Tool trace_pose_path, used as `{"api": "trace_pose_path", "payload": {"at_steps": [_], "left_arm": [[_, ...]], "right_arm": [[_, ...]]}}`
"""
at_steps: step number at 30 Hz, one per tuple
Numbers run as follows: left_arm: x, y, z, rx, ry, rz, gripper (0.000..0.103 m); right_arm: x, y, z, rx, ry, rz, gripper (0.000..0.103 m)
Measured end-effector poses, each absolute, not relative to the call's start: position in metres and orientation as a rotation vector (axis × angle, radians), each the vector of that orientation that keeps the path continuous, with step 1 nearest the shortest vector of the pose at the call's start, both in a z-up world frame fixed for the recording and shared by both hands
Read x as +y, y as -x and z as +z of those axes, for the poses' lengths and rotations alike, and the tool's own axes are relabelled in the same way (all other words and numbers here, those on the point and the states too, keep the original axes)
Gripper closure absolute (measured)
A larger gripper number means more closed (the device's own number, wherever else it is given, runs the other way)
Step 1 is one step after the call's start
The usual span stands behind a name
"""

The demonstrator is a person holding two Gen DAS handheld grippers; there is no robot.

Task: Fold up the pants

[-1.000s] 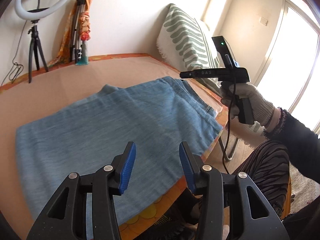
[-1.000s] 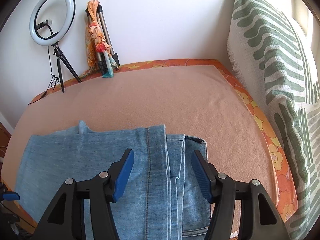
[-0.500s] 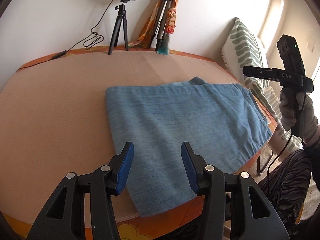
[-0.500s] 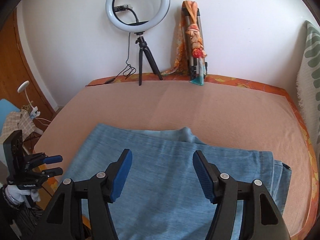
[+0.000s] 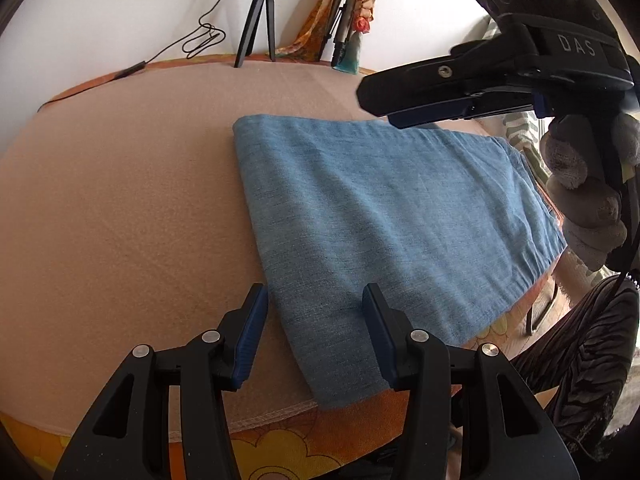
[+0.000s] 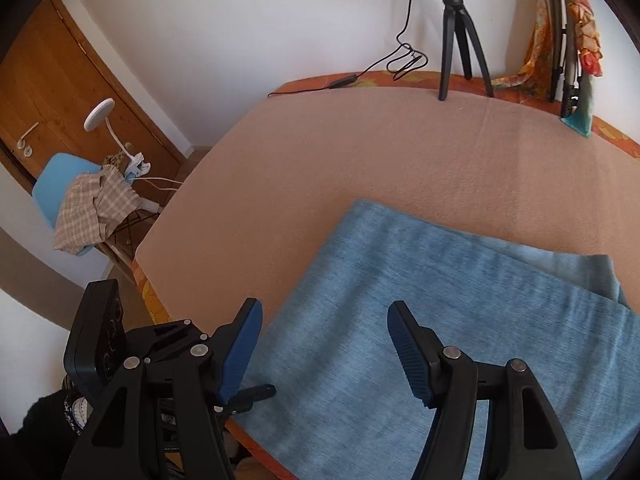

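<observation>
**A:** On the table (image 5: pixel 120 200), peach cover, the pants (image 5: pixel 380 208) lie folded flat in a blue denim rectangle. One long edge runs along the near table edge and slightly overhangs it. In the right wrist view a lighter lower layer (image 6: pixel 560 260) peeks out past the top layer at the far side.

**B:** Left gripper (image 5: pixel 312 328)?

**A:** Angled down over the near left corner of the pants. Jaws part-way apart, nothing between the pads. The corner's left edge shows in the gap below them; contact with the cloth I cannot tell.

**B:** Right gripper (image 6: pixel 324 344)?

**A:** Jaws spread wider than the left, empty. It hangs above the pants, pointing down at the left portion of the fabric. From the left wrist view it sits high at upper right, held by a gloved hand (image 5: pixel 584 200), clear of the cloth.

**B:** Anything else on the table?

**A:** Black tripod (image 6: pixel 460 40) at the far edge by the wall with its cable (image 6: pixel 404 52) trailing left. Second tripod wrapped in orange patterned cloth (image 6: pixel 576 36) leans at the far right. Off the table to the left: blue chair (image 6: pixel 52 188) with a checked cloth (image 6: pixel 96 208) on it, in front of a wooden door (image 6: pixel 60 92).
</observation>
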State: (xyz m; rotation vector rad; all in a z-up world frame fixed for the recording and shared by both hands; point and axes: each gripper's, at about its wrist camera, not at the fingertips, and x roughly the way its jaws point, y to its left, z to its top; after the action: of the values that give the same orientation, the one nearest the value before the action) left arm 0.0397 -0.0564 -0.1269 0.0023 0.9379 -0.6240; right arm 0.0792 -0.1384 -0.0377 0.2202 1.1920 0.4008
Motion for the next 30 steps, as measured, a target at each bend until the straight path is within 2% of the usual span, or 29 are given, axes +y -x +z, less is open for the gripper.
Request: {"api": "trace_pose_path", "payload": {"at_steps": [7, 11, 13, 18, 25, 28, 30], "left_arm": [[-0.033, -0.047, -0.135, 0.979, 0.197, -0.640, 0.056], [-0.023, -0.044, -0.137, 0.982, 0.263, -0.651, 0.061], [-0.020, -0.043, -0.138, 0.982, 0.291, -0.664, 0.068], [-0.025, -0.036, -0.129, 0.946, 0.302, -0.720, 0.072], [-0.041, -0.024, -0.110, 0.883, 0.226, -0.758, 0.072], [-0.045, -0.025, -0.111, 0.888, 0.227, -0.751, 0.072], [-0.047, -0.026, -0.108, 0.887, 0.212, -0.740, 0.072]], "right_arm": [[-0.082, -0.126, -0.072, 1.365, -0.184, 0.398, 0.035], [-0.061, -0.145, -0.087, 1.432, -0.124, 0.336, 0.035], [-0.056, -0.153, -0.094, 1.456, -0.081, 0.302, 0.035], [-0.050, -0.163, -0.111, 1.553, -0.046, 0.247, 0.036], [-0.026, -0.167, -0.128, 1.605, 0.081, 0.230, 0.035], [-0.015, -0.161, -0.131, 1.595, 0.205, 0.227, 0.045], [-0.014, -0.160, -0.131, 1.584, 0.244, 0.215, 0.065]]}}
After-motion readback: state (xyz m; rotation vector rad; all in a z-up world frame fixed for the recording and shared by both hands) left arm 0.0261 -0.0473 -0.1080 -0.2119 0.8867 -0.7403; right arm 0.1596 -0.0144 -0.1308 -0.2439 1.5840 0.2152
